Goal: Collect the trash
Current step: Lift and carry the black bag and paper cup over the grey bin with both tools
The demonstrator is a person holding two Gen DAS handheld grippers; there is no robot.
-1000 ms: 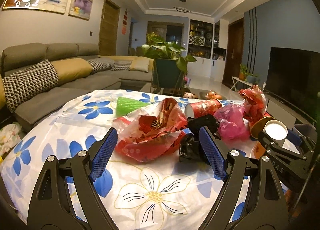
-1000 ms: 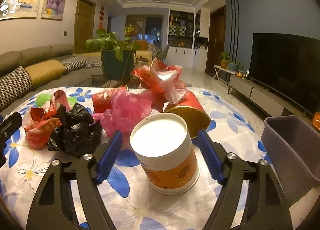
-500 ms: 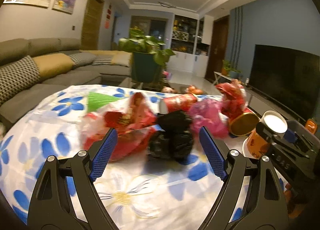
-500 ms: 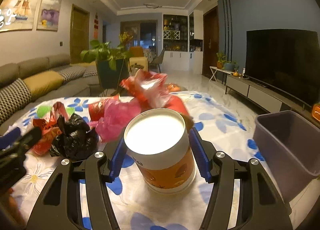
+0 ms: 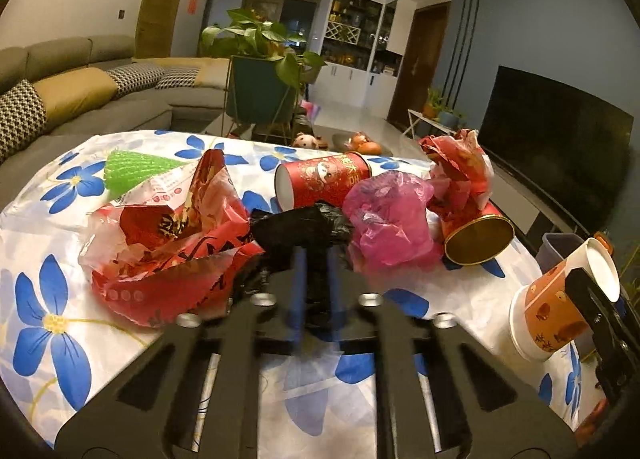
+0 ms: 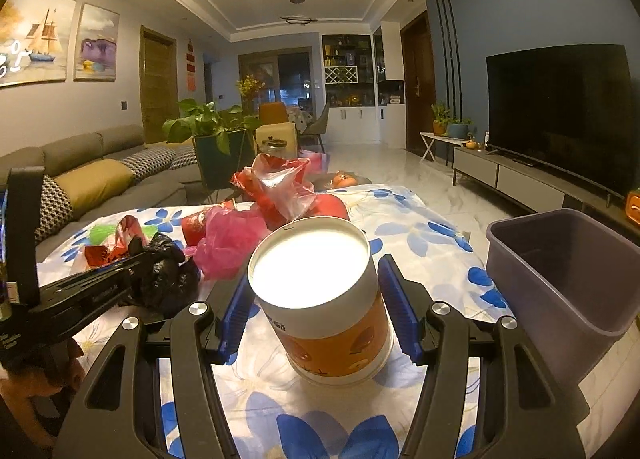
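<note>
Trash lies in a heap on the flowered tablecloth (image 5: pixel 48 299). My left gripper (image 5: pixel 315 255) is shut on the crumpled black plastic bag (image 5: pixel 296 227) in the middle of the heap, and its blue pads pinch the bag's near side. That black bag (image 6: pixel 164 275) also shows at the left of the right wrist view. My right gripper (image 6: pixel 316 283) is shut on the orange paper cup (image 6: pixel 336 335), one pad against each side. In the left wrist view the cup (image 5: pixel 548 319) leans at the right edge.
Around the black bag lie a red printed bag (image 5: pixel 168 251), a pink bag (image 5: pixel 388 219), a red can (image 5: pixel 324 179), a gold-rimmed red tube (image 5: pixel 476 235) and green netting (image 5: pixel 132 171). A grey bin (image 6: pixel 560 279) stands right of the table. A sofa is at the left.
The left gripper moved forward and right over the heap, then closed on the black bag. The right gripper's pads closed against the paper cup.
</note>
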